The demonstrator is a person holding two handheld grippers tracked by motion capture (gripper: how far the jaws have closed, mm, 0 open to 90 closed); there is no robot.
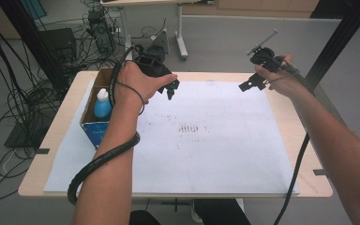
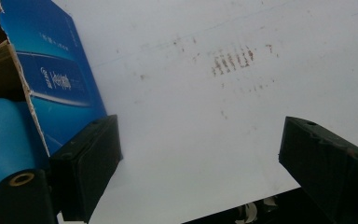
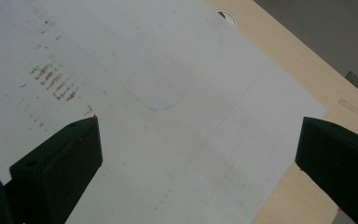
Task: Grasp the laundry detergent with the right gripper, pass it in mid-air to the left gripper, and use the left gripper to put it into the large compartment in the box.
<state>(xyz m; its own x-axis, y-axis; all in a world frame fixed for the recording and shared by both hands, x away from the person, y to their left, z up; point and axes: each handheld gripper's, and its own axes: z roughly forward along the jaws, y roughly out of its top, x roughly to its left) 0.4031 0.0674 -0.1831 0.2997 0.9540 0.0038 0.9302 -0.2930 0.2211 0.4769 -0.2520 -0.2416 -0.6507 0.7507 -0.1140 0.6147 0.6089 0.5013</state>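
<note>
Grippers held open above a stained white sheet

Forearms enter from the near edge of the worktop (image 1: 65, 140), each hand carrying a black two-jaw gripper above the white sheet (image 1: 225, 154) that covers most of the pale wood. A ribbed black cable winds around the left forearm, and a thinner one hangs off the near edge below the right arm. Midway across the sheet lies a patch of short brown streaks (image 1: 193, 127), with fainter specks scattered around it. Beyond that patch, the left gripper (image 1: 169, 89) hangs over the sheet with its jaws apart and nothing between them. Just to its left stands a blue cardboard box (image 1: 95, 129), open at the top, at the sheet's left edge; a blue bottle with a white cap (image 1: 102, 104) stands inside it. In the left gripper view the box's torn blue flap (image 2: 56, 79) sits close beside one jaw, though contact cannot be judged. Toward the far right, the right gripper (image 1: 252, 84) is raised over the sheet's far edge, its jaws likewise wide apart and empty. Cables and desk legs crowd the floor behind.
</note>
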